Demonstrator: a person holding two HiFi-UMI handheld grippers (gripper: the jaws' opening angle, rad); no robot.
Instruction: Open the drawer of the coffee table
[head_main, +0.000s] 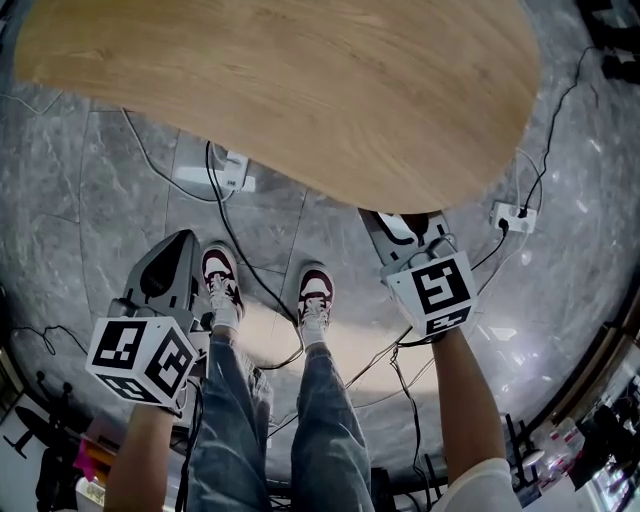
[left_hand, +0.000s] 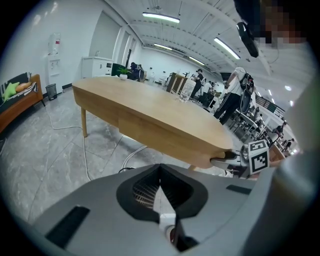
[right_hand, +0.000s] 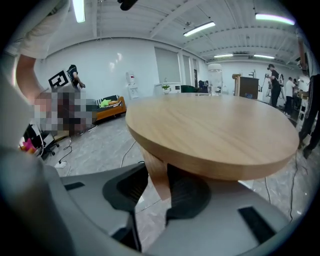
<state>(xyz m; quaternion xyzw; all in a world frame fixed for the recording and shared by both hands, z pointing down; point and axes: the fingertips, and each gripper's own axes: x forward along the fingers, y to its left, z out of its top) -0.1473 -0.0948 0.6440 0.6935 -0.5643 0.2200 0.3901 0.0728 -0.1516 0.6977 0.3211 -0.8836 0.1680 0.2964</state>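
The oval wooden coffee table (head_main: 300, 90) fills the top of the head view. In the left gripper view its drawer front (left_hand: 150, 132) shows as a lower panel under the top (left_hand: 150, 107). My right gripper (head_main: 395, 222) reaches under the table's near end, also seen from the side (left_hand: 225, 161). In its own view the jaws (right_hand: 157, 170) stand apart beneath the tabletop (right_hand: 215, 130), with a wooden leg (right_hand: 154, 175) showing in the gap; no pad visibly presses on it. My left gripper (head_main: 183, 238) hangs back over the floor, well short of the table, its fingers meeting in a line (left_hand: 160, 175).
Cables (head_main: 240, 260) trail over the grey marble floor under and beside the table. A white box (head_main: 215, 170) and a power strip (head_main: 515, 217) lie on the floor. The person's shoes (head_main: 222, 280) stand between the grippers. Desks and people are far behind (left_hand: 230, 95).
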